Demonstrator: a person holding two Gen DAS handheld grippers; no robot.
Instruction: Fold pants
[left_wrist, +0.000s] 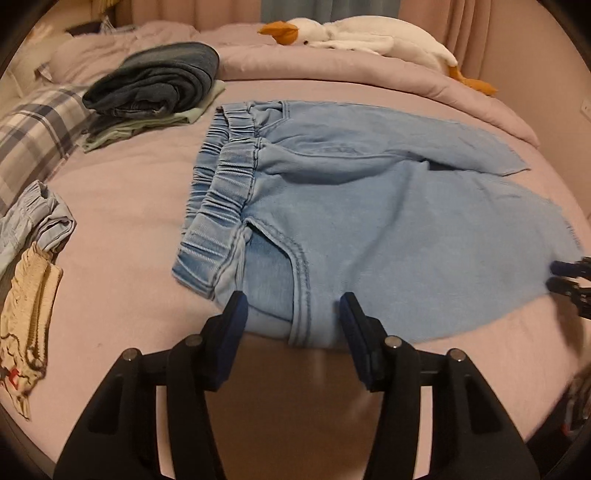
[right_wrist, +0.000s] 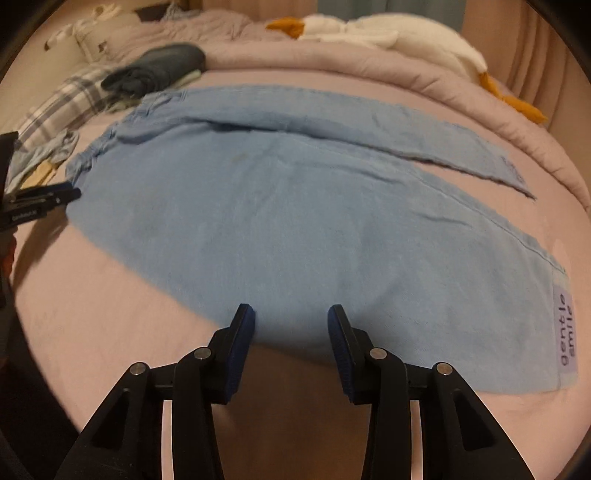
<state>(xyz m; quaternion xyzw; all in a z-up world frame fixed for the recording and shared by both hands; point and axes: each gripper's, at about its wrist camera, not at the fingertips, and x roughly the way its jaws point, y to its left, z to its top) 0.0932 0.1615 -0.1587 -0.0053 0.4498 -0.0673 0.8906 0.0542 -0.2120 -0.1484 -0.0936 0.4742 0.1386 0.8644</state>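
The light blue pants (left_wrist: 369, 206) lie spread flat on the pink bed sheet (left_wrist: 129, 221), legs apart. The left wrist view shows their gathered waistband (left_wrist: 218, 206) and front pocket, with the left gripper (left_wrist: 291, 314) released just above the near edge by the pocket, nothing between its fingers. The right wrist view shows the leg ends and a lilac label (right_wrist: 565, 332) reading "gentle smile", with the right gripper (right_wrist: 291, 321) also released over the near leg's edge. Only the left view clearly shows the folded dark jeans (left_wrist: 159, 77), the cream garment (left_wrist: 26, 325) and the plush goose (left_wrist: 362, 37).
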